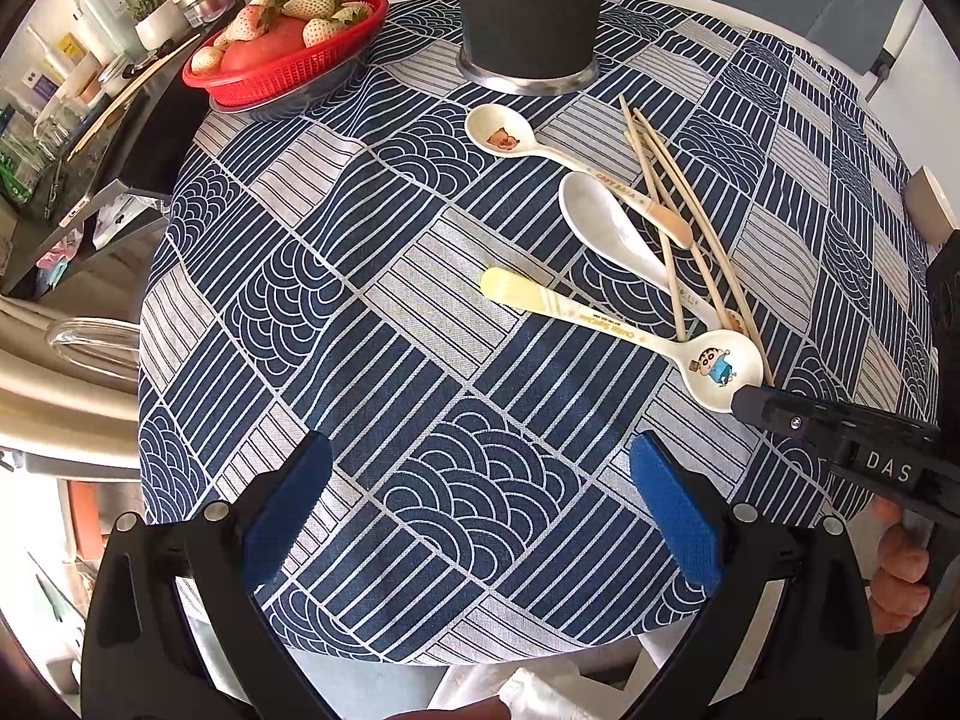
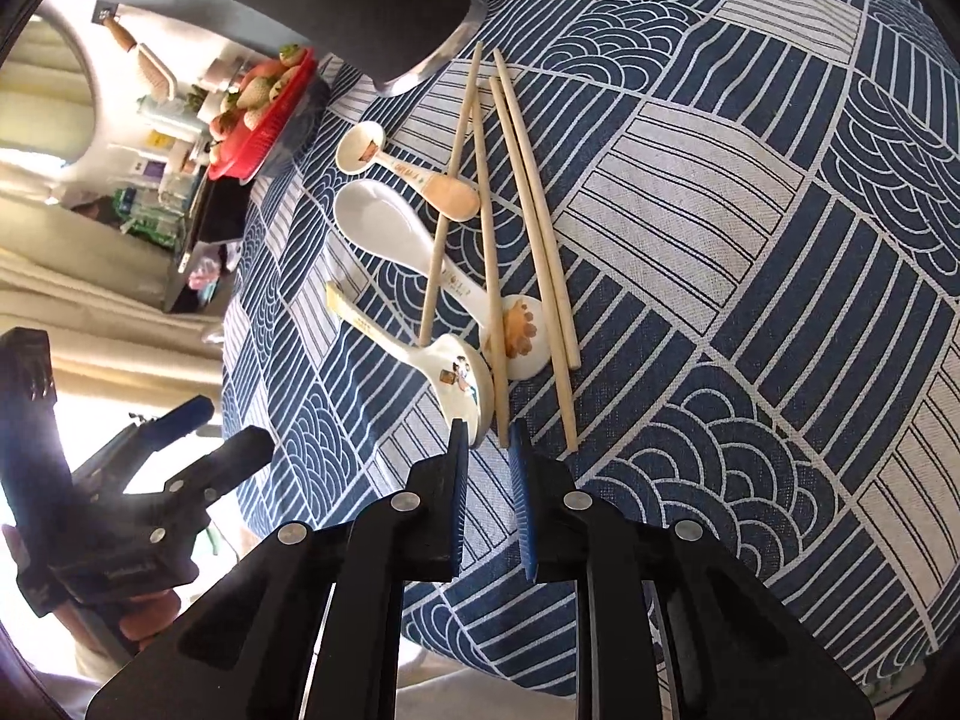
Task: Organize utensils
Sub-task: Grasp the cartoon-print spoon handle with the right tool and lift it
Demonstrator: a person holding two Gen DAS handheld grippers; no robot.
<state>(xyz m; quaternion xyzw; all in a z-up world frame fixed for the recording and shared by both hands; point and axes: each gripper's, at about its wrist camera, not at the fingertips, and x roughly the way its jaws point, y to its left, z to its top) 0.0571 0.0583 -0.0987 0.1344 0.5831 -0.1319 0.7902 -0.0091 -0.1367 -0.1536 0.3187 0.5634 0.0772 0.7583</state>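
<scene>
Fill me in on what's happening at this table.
A person holding a gripper in each hand is sorting utensils on a table with a blue patterned cloth. Spoons and wooden chopsticks lie loose in a pile in front of a dark holder cup. The right gripper has narrowed its jaws at the rim of the cartoon spoon, beside a chopstick end; a firm grip is unclear. The left gripper hovers open over bare cloth. Nothing is visibly in the cup.

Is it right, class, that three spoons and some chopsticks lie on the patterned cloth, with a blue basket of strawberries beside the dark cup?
One detail is wrong: the basket is red, not blue, as the left wrist view shows. The rest stands: three spoons and chopsticks lie on the patterned cloth, and the strawberries sit beside the dark cup.
</scene>
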